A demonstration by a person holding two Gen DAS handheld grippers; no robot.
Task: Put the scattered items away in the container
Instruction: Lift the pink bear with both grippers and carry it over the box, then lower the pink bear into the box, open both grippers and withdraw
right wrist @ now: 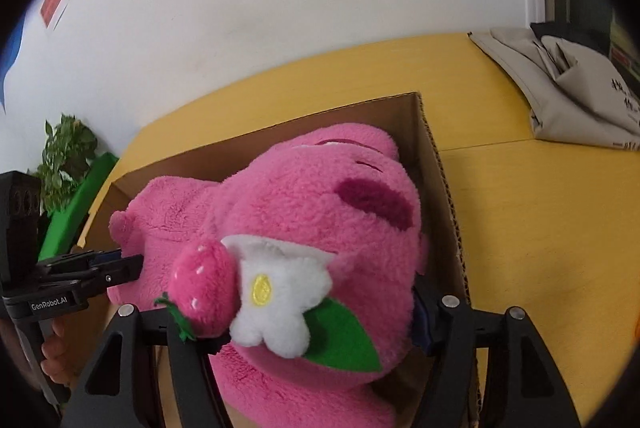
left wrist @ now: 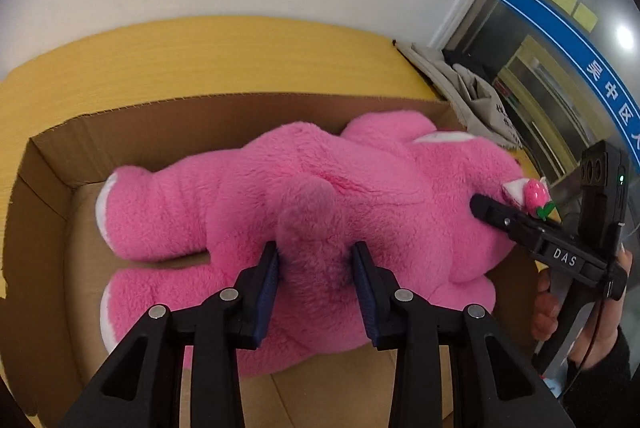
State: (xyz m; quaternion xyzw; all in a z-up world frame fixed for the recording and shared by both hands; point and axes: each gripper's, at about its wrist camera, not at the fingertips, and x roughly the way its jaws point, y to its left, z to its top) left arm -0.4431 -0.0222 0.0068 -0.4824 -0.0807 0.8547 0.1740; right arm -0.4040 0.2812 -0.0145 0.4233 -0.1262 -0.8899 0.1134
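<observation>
A big pink plush bear [left wrist: 328, 187] lies inside an open cardboard box [left wrist: 132, 131] on a yellow table. My left gripper [left wrist: 316, 256] is shut on the bear's rear, just below its round tail, its blue pads pressed into the fur. My right gripper [right wrist: 316, 324] is closed around the bear's head [right wrist: 320, 211], beside the strawberry and white flower decoration [right wrist: 256, 292]; its fingertips are hidden in the plush. In the left wrist view the right gripper [left wrist: 484, 207] enters from the right at the bear's head. The left gripper also shows in the right wrist view [right wrist: 132, 266].
The box's far wall [right wrist: 280, 139] and right wall [right wrist: 440, 187] stand around the bear. A grey folded bag [right wrist: 572, 91] lies on the yellow table [right wrist: 540, 228] at the back right. A green plant [right wrist: 66, 155] stands at the left. A white wall is behind.
</observation>
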